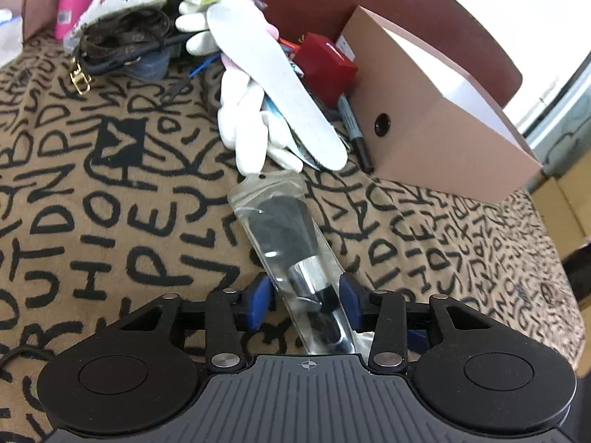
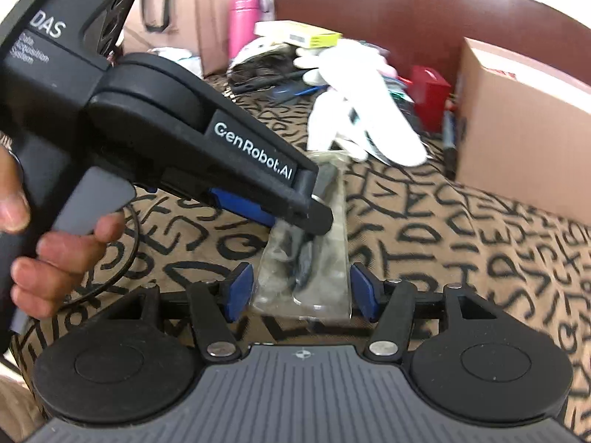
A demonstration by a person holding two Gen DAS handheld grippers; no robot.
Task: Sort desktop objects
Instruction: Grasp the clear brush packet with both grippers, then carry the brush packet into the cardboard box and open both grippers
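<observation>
The left gripper (image 1: 304, 297) has its blue pads apart on either side of a bagged brush (image 1: 291, 243), a black makeup brush sealed in a clear sleeve; in the left wrist view the sleeve runs up the middle between the pads, with the right pad at or very near the plastic edge and the left pad showing a sliver of cloth beside it, so the grip looks loose rather than clamped. The right gripper (image 2: 301, 289) likewise stands apart around the near end of the same sleeve, its pads close to the plastic but not visibly pressing. In the right wrist view the left tool crosses from the upper left, a hand (image 2: 48, 243) round its grey trigger, its tip over the sleeve's middle. The sleeve lies on the lettered cloth (image 1: 110, 221), its far end just short of a heap of white gloves (image 1: 243, 125) and a grey insole (image 1: 280, 88); a marker (image 1: 354, 129) lies along a cardboard box (image 1: 443, 129) to the right. To do this step well, I would let only one gripper take the sleeve: close on the brush's firm ferrule, not on slack plastic, which would slip. The other should back off before any lift, so the two do not tug against each other. Then carry it clear of the gloves and insole, so nothing gets dragged along.
</observation>
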